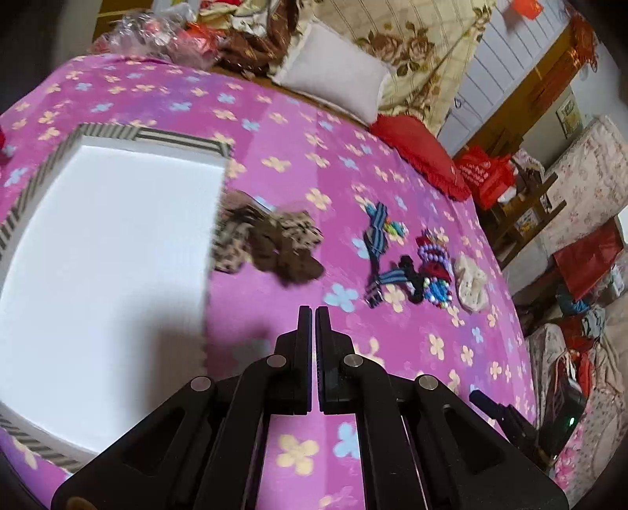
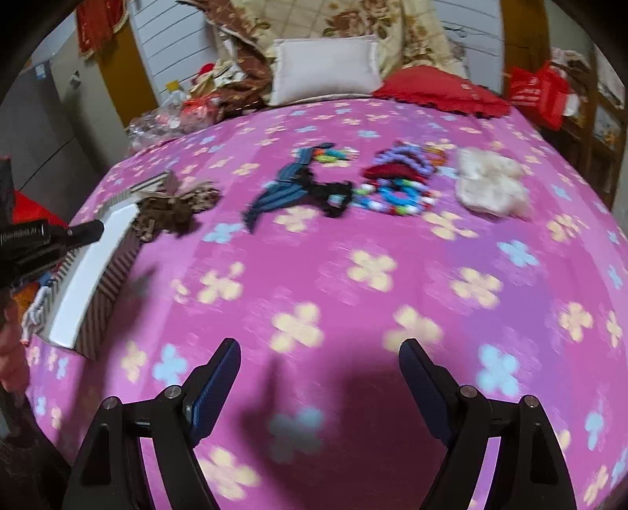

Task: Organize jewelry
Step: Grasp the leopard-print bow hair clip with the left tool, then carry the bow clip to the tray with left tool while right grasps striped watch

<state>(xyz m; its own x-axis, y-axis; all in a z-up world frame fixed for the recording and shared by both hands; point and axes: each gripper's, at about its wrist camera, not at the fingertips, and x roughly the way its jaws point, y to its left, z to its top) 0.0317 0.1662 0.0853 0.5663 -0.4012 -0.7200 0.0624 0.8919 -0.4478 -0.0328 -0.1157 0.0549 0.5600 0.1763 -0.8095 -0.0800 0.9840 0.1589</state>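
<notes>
My left gripper is shut with nothing between its fingers. It hovers over the purple bedspread just right of the open white box with a striped rim. Brown leopard scrunchies lie against the box's right wall. Further right lie a blue striped bow clip, a heap of bead bracelets and a cream scrunchie. My right gripper is open and empty above bare bedspread. Ahead of it lie the bow clip, the bracelets and the cream scrunchie. The left gripper shows over the box.
A white pillow and a red pillow lie at the bed's head with a floral blanket. Plastic bags and clothes pile at the far corner. Red bags and wooden furniture stand beside the bed.
</notes>
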